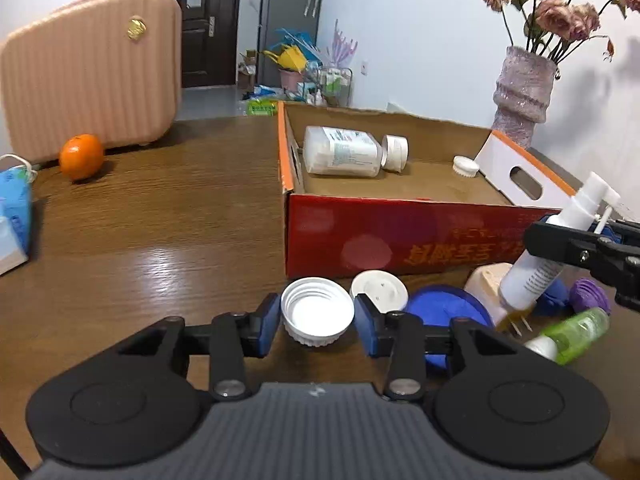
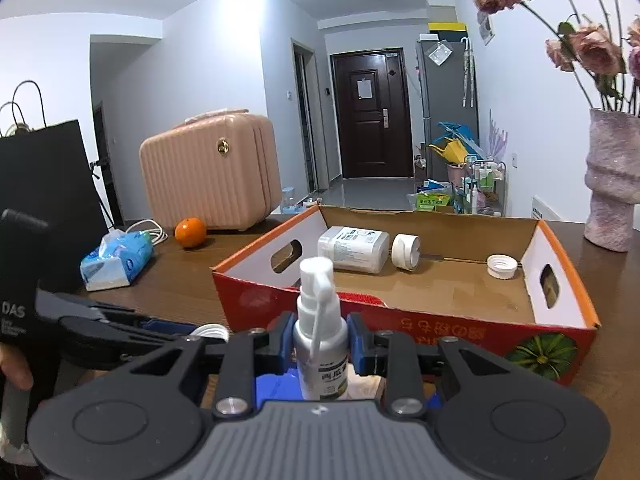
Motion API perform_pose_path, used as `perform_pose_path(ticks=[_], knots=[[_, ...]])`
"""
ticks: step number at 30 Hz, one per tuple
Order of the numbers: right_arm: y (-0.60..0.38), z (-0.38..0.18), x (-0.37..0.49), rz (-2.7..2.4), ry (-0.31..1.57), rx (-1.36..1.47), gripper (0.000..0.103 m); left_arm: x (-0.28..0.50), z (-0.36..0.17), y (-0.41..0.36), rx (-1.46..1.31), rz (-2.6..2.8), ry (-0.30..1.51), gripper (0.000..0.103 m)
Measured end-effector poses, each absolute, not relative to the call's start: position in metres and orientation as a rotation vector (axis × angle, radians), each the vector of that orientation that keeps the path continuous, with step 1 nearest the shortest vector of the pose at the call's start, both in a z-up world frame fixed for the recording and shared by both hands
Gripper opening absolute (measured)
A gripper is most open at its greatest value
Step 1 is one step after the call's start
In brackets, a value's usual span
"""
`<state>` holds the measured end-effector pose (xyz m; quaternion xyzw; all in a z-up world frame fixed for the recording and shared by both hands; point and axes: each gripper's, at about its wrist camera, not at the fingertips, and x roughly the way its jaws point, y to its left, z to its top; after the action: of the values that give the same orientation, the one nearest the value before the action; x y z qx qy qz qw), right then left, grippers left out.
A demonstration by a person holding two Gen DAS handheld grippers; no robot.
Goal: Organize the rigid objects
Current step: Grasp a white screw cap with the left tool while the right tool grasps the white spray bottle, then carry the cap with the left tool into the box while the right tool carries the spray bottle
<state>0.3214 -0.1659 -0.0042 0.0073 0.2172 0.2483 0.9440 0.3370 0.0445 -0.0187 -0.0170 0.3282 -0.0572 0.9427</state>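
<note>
A red cardboard box (image 1: 384, 236) (image 2: 440, 324) holds a white pill bottle (image 1: 340, 152) (image 2: 354, 249) lying on its side and a small white cap (image 1: 465, 166) (image 2: 501, 266). My left gripper (image 1: 317, 322) has its jaws around a white screw cap (image 1: 318, 310), touching it on both sides, low over the table in front of the box. My right gripper (image 2: 320, 342) is shut on a white spray bottle (image 2: 320, 336) (image 1: 560, 240), held upright above the table at the box's near side.
Beside the left gripper lie a white lid (image 1: 380, 288), a blue lid (image 1: 448, 308), a plug adapter (image 1: 486, 284), a green bottle (image 1: 576, 334) and a purple piece (image 1: 590, 294). An orange (image 1: 81, 156), tissue pack (image 2: 116, 260), pink case (image 1: 88, 68) and vase (image 1: 522, 88) stand around.
</note>
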Motion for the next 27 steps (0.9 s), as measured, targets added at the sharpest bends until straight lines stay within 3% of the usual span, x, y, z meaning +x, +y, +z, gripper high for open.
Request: perform_pose_path(ticks=[14,27], knots=[[-0.22,0.018,0.181,0.435,0.416,0.008,0.027,0.174,0.024,0.003,-0.099,-0.191,0.549,0.041],[-0.26,0.011,0.11,0.361,0.401,0.062,0.027,0.121,0.042,-0.03,-0.044,-0.23,0.494,0.041]])
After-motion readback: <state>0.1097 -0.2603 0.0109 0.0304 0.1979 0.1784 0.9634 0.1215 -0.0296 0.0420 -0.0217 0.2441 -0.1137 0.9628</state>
